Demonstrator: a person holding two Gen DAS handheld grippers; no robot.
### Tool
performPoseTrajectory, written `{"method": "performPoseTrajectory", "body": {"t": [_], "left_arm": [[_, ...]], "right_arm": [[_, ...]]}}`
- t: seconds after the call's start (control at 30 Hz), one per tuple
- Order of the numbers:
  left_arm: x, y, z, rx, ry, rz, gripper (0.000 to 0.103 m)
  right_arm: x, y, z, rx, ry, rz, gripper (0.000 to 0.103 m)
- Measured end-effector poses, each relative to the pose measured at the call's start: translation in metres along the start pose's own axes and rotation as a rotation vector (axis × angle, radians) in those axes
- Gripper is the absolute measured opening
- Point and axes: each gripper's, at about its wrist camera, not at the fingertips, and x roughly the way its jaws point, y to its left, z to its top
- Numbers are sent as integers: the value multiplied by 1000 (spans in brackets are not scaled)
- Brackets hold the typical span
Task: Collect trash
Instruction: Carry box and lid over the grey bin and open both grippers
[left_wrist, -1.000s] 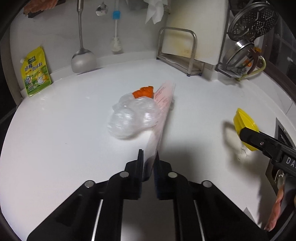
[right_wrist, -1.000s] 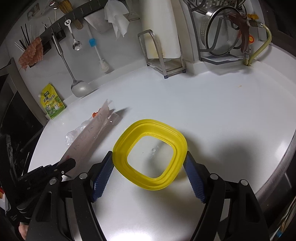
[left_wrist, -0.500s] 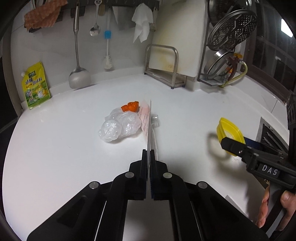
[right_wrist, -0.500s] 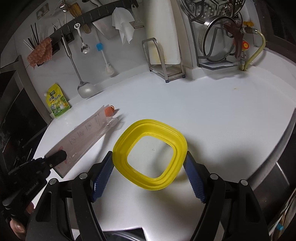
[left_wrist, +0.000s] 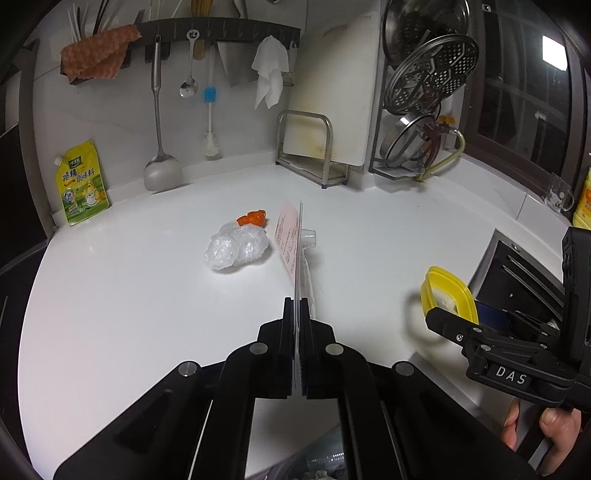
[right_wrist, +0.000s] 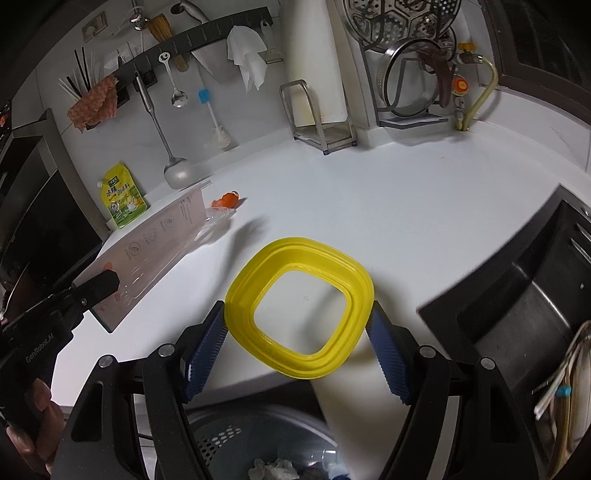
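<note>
The left gripper (left_wrist: 297, 306) has its jaws pressed together on the near edge of a flat, translucent pink plastic package (left_wrist: 291, 236) printed with small text, which sticks out straight ahead of the jaws, edge-on and clear of the white worktop (left_wrist: 129, 295); in the right wrist view the same package (right_wrist: 155, 251) shows as a long thin sheet. It looks light and fairly stiff, since it holds its line without drooping, but smooth film can slide, so a pinch well in from the edge seems safer than one at the rim. The right gripper (right_wrist: 297, 332) has its jaws spread wide, one pad on each side of a yellow, rounded-square plastic ring lid (right_wrist: 299, 310), seemingly holding it by its outer edges; it looks rigid and light, and a squeeze across opposite sides suits it. Below and just behind those jaws sits a grey perforated bin (right_wrist: 236, 439) with crumpled scraps inside, probably where both pieces go. Ahead and left of the left jaws, a crumpled clear plastic bag (left_wrist: 236, 249) lies on the worktop, touching a small orange scrap (left_wrist: 252, 218) beyond it; both look soft and weightless, best gathered by pinching a bunched fold.
</note>
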Motion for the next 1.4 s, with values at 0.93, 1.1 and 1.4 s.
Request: {"method": "performPoseTrajectory", "body": {"t": [0.93,1.1,1.4], "left_arm": [[-118,-10,-92,60,-30,-56,3],[-126,-11,-112,62,-22,-68,3],[-136,-13,-147,96,9,-90,3]], "right_arm": [[-101,52,-113,-4,-47,-36,73],[-112,55,-134,-4,-52,-42,73],[-120,54,-169,28,-31,-56,73]]}}
